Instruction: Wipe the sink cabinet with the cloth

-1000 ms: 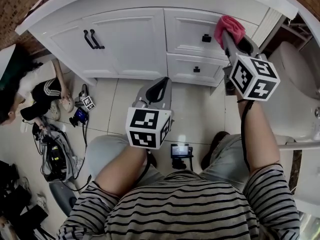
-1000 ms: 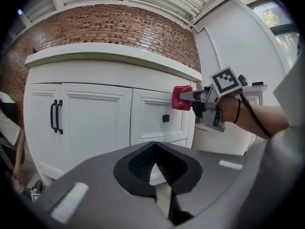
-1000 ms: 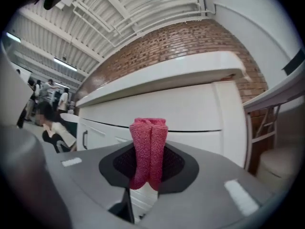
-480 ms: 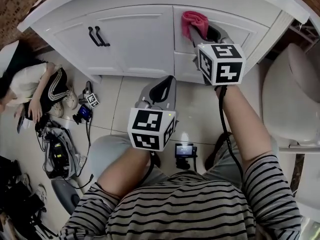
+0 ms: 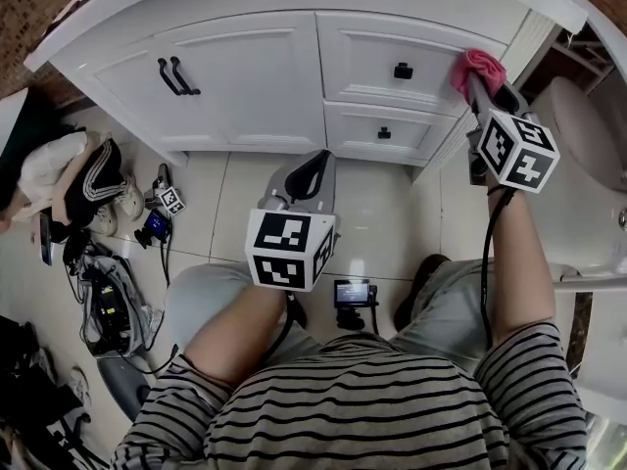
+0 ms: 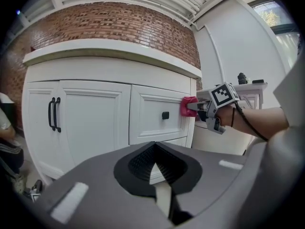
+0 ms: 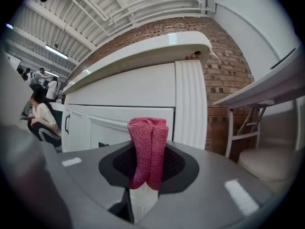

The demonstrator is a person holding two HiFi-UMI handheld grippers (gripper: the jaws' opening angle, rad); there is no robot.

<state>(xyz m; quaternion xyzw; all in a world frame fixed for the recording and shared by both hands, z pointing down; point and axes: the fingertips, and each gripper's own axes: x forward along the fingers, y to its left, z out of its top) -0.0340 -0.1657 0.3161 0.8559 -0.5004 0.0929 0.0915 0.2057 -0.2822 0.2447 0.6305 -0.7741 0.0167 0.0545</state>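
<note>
Right gripper (image 7: 143, 190) jaws pinch a folded pink cloth (image 7: 147, 149), which looks soft, light, and likely to slump unless held mid-bunch. It touches the white sink cabinet (image 5: 255, 76) at upper right of the head view. Left gripper (image 6: 159, 199) jaws meet, empty.

Cloth (image 7: 147, 151): pink knit, rough and nubbly to our eyes.
Cabinet (image 5: 255, 76): white paint, smooth; we judge it satin.
Floor (image 5: 392, 213): pale tiles, glossy.
Wall (image 6: 119, 27): rough brick, matt.
Left gripper (image 6: 157, 185): matt grey plastic, we think.
</note>
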